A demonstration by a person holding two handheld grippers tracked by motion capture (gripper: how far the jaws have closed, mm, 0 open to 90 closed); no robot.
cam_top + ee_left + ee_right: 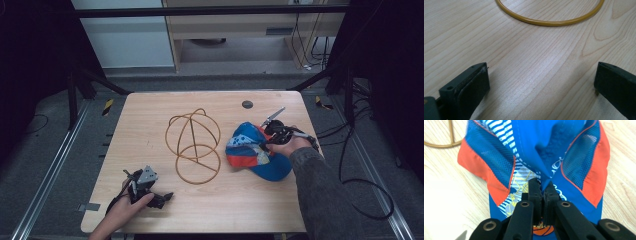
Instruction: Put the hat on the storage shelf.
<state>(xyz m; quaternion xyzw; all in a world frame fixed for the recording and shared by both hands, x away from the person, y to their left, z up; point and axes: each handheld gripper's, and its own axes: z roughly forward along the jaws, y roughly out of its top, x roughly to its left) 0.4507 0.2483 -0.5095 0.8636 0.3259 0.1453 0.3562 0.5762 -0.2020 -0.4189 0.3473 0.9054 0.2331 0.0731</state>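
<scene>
Blue-and-orange cap (252, 150): lies on the bench (150, 115) just right of the wire hat frame (194, 145); your right claw (543, 192) pinches its fabric. Your left claw (541, 82): wide, nothing between.

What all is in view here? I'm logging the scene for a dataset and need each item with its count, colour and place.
cap: one, blue with orange panels and striped print, right part of the table, its fabric pinched by the right gripper.
wire stand: one, yellow-brown, dome of hoops on a ring base, middle of the table.
table: one, light wood, with a small dark round spot near its far edge.
tape piece: one, grey, near left corner of the table.
cables: several, black, on the floor to the right.
left gripper: one, black, near left of the table, jaws wide apart over bare wood.
right gripper: one, black, jaws closed on the cap.
</scene>
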